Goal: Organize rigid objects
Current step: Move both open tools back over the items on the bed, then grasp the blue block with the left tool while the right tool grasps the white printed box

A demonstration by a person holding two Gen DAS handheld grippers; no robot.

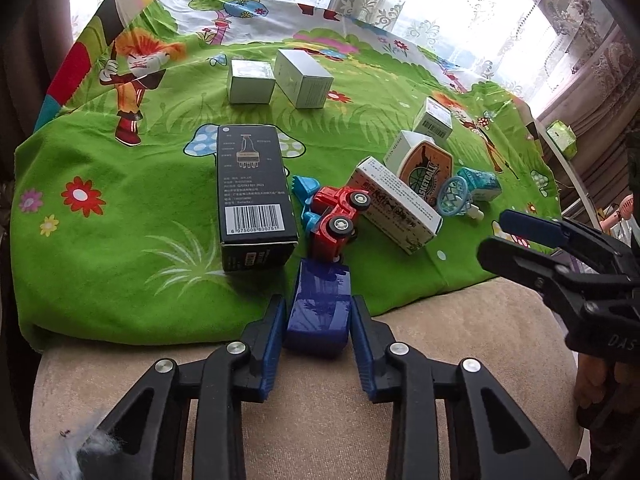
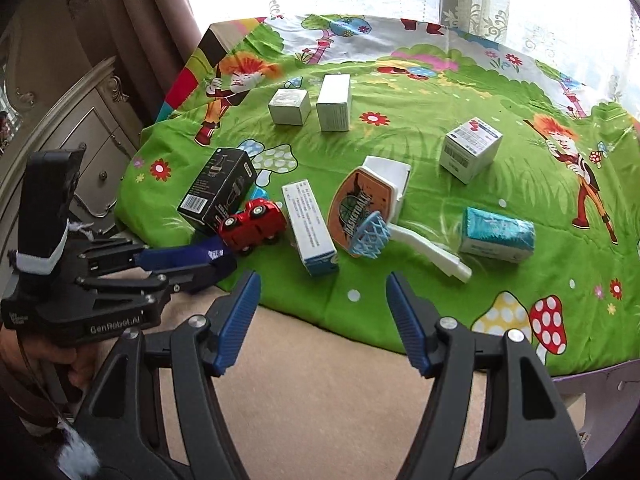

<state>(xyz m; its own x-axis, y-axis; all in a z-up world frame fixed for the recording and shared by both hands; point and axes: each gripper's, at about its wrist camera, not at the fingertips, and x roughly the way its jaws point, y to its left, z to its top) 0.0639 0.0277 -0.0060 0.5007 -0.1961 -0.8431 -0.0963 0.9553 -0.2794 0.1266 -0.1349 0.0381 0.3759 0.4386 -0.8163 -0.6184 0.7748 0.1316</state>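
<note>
A: The left tool [image 1: 318,322] is clamped on the dark blue trailer [image 1: 320,312] of the toy truck, right at the near edge of the green cartoon cloth [image 1: 120,240], where the beige surface [image 1: 320,380] begins. The red cab [image 1: 334,222] lies tipped on its side against the black carton [image 1: 252,192].

B: What's the risk?

A: The trailer is glossy hard plastic with rounded corners, and the ribbed blue pads [image 1: 272,344] pinch only its tail end. If the lift is quick, I'd expect it to pivot or slide out. The cab may also be hinged, so it could swing into the black carton or the long white box [image 1: 396,208] just beside it.

B: And the right tool [image 2: 322,316]?

A: Wide apart, holding nothing, hovering over the cloth's near edge. Ahead sit stiff cardboard boxes, a toy basketball hoop [image 2: 372,236] with an openwork rim, and a crinkly teal packet [image 2: 498,236]. The soft cloth could bunch and topple the upright boxes.
</note>
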